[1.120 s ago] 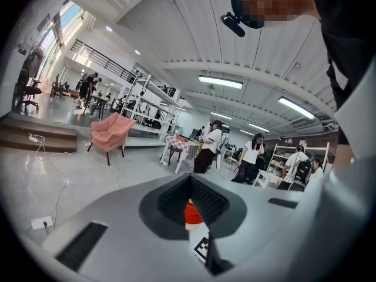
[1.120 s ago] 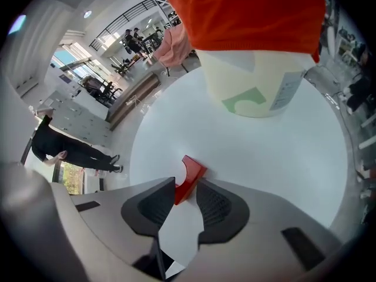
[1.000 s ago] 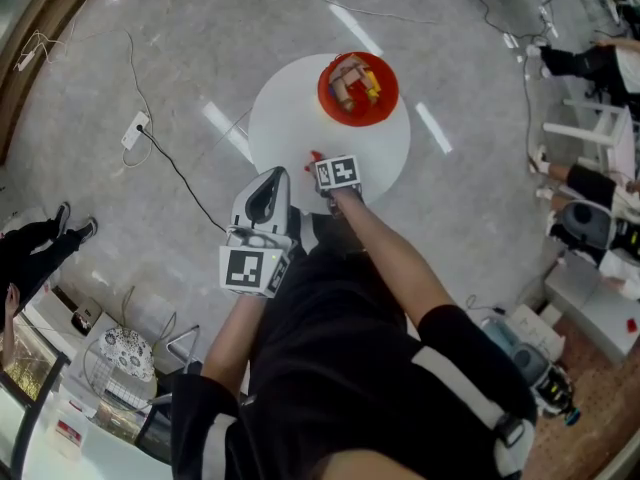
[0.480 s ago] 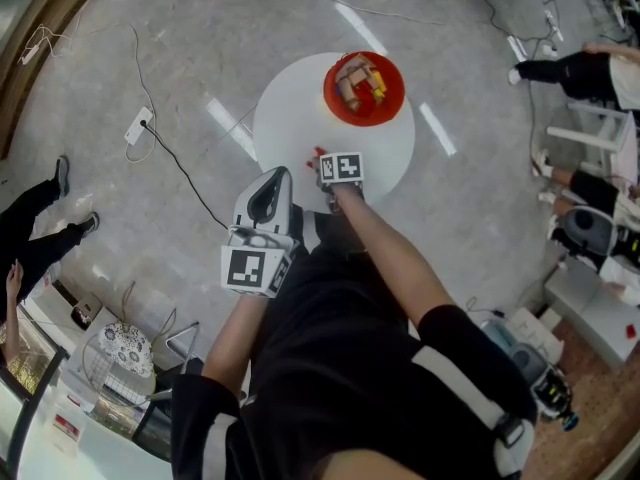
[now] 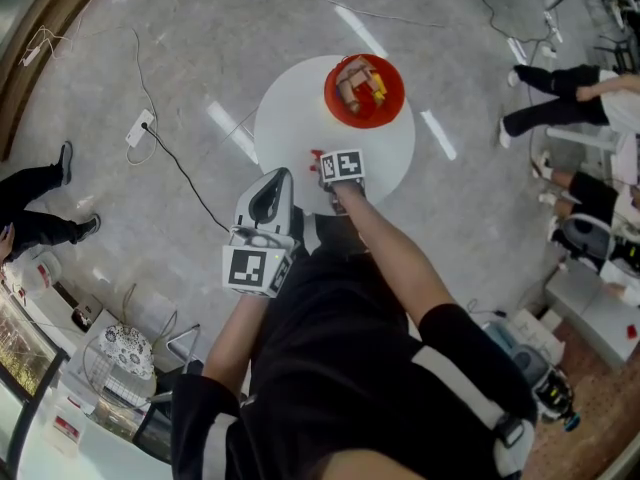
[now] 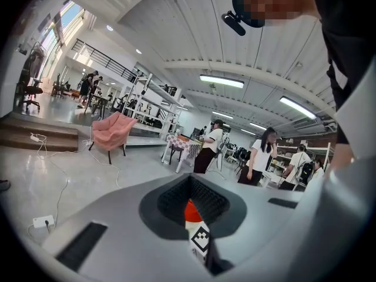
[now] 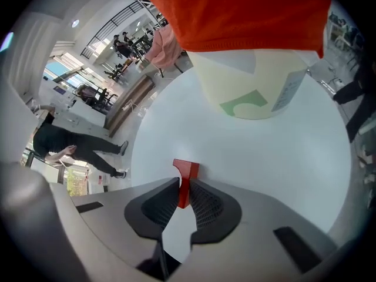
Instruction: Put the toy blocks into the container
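A red container (image 5: 364,90) holding several toy blocks (image 5: 352,86) stands at the far side of the round white table (image 5: 290,118). Near the table's front edge a small red block (image 5: 316,155) lies at the tip of my right gripper (image 5: 322,160). In the right gripper view the red block (image 7: 187,172) sits upright between the jaws of the right gripper (image 7: 183,184), which are closing with both pads against it. The container (image 7: 252,81) looms just beyond. My left gripper (image 5: 272,176) hangs off the table's near-left edge, jaws together and holding nothing.
A power strip (image 5: 139,128) and cables lie on the floor at the left. Bystanders stand at the right (image 5: 560,108) and left (image 5: 40,223) edges. A wire cart (image 5: 115,363) is at the lower left.
My right gripper stays at the red block near the table's front. The left gripper has not moved. Bystanders on the floor have walked on.
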